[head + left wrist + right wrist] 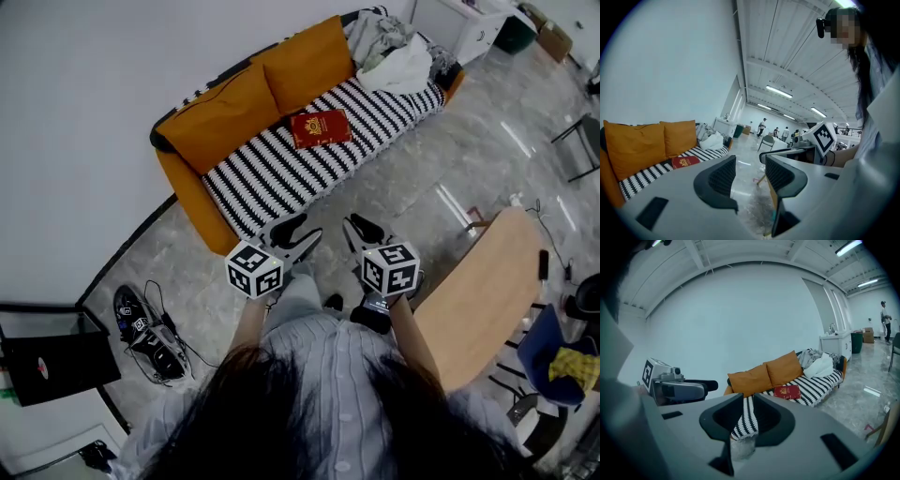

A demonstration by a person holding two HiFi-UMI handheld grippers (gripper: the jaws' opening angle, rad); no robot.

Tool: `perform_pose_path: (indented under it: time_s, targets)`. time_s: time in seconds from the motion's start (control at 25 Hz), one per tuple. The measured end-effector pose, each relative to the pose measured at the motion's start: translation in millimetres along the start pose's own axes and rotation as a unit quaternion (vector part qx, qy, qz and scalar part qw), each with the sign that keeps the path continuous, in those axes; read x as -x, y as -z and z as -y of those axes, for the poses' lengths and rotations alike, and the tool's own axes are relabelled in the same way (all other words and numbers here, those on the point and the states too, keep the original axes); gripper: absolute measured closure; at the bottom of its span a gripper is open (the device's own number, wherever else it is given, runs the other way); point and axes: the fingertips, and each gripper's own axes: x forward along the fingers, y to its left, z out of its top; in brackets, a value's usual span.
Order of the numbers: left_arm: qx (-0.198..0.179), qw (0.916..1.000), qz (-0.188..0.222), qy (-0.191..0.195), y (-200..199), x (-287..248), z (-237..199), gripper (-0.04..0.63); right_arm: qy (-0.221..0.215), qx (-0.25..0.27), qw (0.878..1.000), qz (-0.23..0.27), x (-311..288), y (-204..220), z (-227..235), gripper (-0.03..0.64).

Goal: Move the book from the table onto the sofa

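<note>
We find the book (pixel 321 128) lying on the sofa (pixel 272 178); we judge the move complete. The left tongs (pixel 300 232) stand wide, the right tongs (pixel 360 231) narrow, both empty.

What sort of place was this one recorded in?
Probably a large open workspace or lab hall with a living-room corner set up: a sofa with orange cushions, an exposed ceiling with strip lights, and people far across the polished floor.

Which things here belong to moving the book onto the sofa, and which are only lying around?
Belong to the job:
- red book, already lying on the seat
- sofa
- wooden table

Only lying about:
- clothes pile at the sofa's far end
- cables
- blue chair
</note>
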Motion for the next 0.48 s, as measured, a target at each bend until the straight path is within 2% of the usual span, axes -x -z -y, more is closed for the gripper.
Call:
perform_pose_path:
  time_s: [0.48]
  targets:
    - [-0.006, 1.0, 0.003, -0.003, -8.1, -5.7, -3.1, 0.387, 0.0, 0.002, 1.0, 0.004, -0.9, -7.4, 7.9, 0.541]
